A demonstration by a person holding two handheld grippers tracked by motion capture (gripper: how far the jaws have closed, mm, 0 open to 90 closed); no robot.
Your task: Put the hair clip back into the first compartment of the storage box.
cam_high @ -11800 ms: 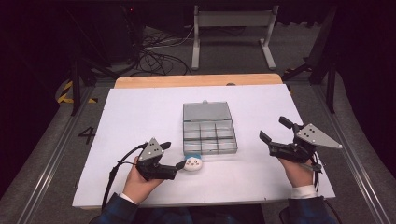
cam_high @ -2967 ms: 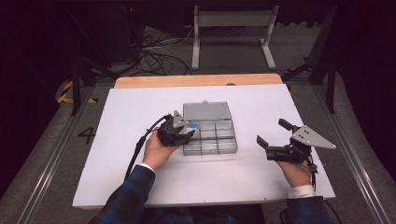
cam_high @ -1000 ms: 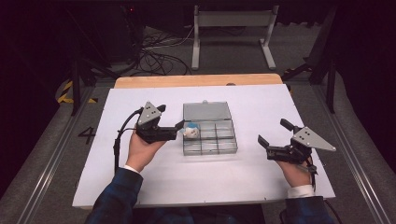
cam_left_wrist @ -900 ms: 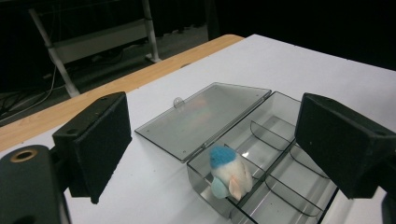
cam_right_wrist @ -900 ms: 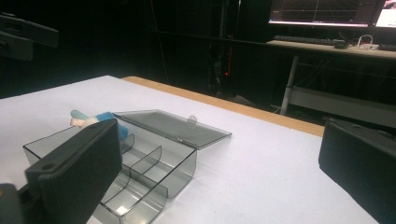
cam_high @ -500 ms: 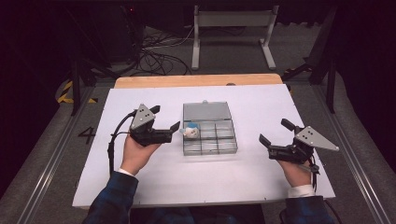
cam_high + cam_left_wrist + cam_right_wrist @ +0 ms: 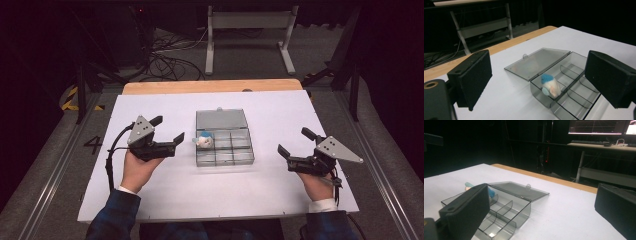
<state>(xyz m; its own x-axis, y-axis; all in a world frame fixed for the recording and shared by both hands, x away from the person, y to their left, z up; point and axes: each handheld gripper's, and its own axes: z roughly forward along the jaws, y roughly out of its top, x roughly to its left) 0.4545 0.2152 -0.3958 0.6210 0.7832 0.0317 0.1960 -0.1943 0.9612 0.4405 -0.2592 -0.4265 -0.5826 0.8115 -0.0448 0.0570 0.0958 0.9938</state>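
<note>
At our left gripper's (image 7: 169, 129) three o'clock, just off its tips, our small toy (image 7: 203, 142) in the box's (image 7: 235, 158) near-left compartment, jaws just opened wide, empty, our right gripper (image 7: 292, 141) agape, well apart.

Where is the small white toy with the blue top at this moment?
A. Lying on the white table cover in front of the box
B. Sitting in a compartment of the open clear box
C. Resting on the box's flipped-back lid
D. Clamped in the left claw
B. The toy sits inside a corner compartment of the compartment box, next to the opened lid, while the left claw stands open beside the box with nothing between its jaws.
</note>
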